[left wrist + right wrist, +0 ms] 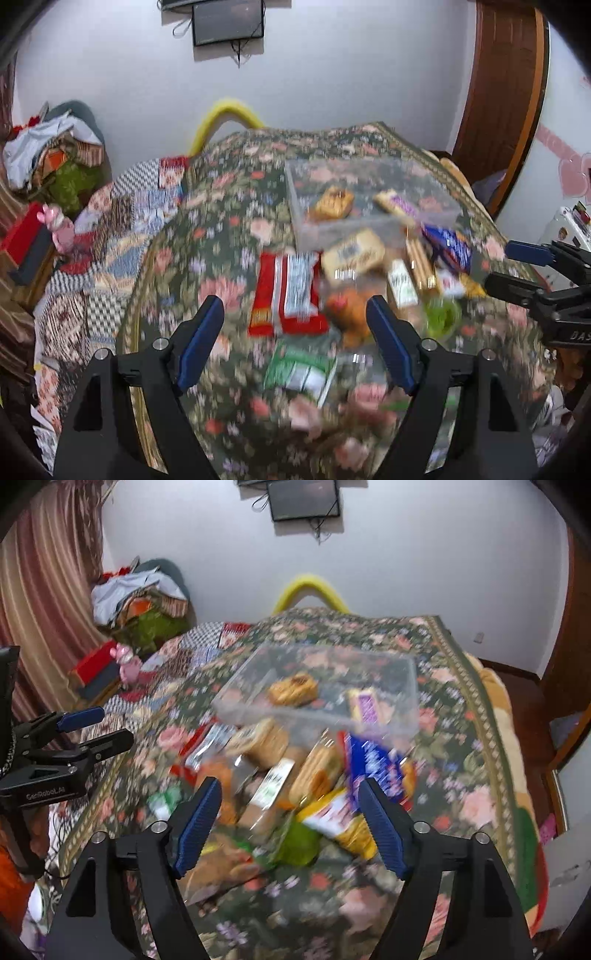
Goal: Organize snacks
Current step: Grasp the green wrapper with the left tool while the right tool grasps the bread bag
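Note:
A pile of snack packets lies on a floral cloth; both views are motion-blurred. A clear plastic box (369, 173) (402, 672) stands behind the pile and holds a brown biscuit pack (330, 203) (293, 689) and a purple-and-yellow pack (400, 205) (365, 705). My left gripper (295, 314) is open and empty above a red wafer pack (286, 295) and a green pack (299, 371). My right gripper (290, 797) is open and empty above a blue packet (373, 764), a yellow packet (343, 821) and round biscuits (264, 740). Each gripper shows at the edge of the other's view, the right one (513, 264) and the left one (107, 725).
The cloth-covered surface (207, 236) (458, 709) drops off at the left and right. A patchwork quilt (110, 229), a heap of clothes (55, 147) and a red box (26, 232) lie to the left. A wooden door (502, 92) stands at the right.

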`<state>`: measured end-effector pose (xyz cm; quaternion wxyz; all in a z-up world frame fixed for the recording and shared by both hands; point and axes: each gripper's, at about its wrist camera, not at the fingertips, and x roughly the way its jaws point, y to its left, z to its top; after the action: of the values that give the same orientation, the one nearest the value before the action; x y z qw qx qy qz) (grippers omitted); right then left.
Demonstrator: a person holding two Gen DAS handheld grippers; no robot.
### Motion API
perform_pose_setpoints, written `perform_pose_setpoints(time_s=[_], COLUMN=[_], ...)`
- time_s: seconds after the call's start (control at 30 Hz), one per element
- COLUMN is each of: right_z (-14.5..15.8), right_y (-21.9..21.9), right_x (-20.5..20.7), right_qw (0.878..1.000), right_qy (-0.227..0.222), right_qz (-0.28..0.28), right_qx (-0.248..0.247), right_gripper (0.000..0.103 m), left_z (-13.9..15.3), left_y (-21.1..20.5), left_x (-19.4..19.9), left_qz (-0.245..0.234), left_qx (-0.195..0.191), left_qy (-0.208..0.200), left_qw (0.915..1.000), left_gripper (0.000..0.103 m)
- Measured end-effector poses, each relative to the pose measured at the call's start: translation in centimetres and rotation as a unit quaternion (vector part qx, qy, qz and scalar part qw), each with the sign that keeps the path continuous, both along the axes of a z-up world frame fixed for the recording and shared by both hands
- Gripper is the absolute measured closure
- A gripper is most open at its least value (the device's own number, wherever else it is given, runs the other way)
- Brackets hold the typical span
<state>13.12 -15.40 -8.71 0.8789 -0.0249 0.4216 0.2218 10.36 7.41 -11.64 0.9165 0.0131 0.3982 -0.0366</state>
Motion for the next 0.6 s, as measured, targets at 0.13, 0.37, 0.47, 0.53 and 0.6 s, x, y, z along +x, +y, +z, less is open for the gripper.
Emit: perform_pose_setpoints(time_s=[0.13, 0.37, 0.47, 0.53, 0.6], right_z=[-1.9, -5.5, -6.2, -6.6, -6.9], right_y=[2.1, 5.1, 5.9, 5.9, 5.5], right_x=[-0.9, -1.5, -1.8, -2.1, -2.4], right_qw=[0.999, 0.996, 0.995, 0.994, 0.994], right_qy=[0.028, 0.082, 0.092, 0.097, 0.103], right_qz=[0.015, 0.025, 0.026, 0.026, 0.018], right_qx=[-0.008, -0.029, -0.040, -0.042, -0.037], right_gripper=[0.026, 0.026, 0.026, 0.025, 0.023], left_z=[-1.8, -4.8, -6.4, -7.4, -8.2], left_y=[0.9, 2.2, 2.3, 2.4, 2.5], left_x=[-1.7, -2.9, -2.9, -2.6, -2.2], left_qz=[0.004, -0.001, -0.003, -0.005, -0.008], left_qx=[0.006, 0.006, 0.009, 0.004, -0.005], left_qy=[0.009, 0.032, 0.045, 0.054, 0.062], left_qw=[0.9999, 0.9995, 0.9989, 0.9985, 0.9980], left_gripper=[0.023, 0.023, 0.023, 0.023, 0.023])
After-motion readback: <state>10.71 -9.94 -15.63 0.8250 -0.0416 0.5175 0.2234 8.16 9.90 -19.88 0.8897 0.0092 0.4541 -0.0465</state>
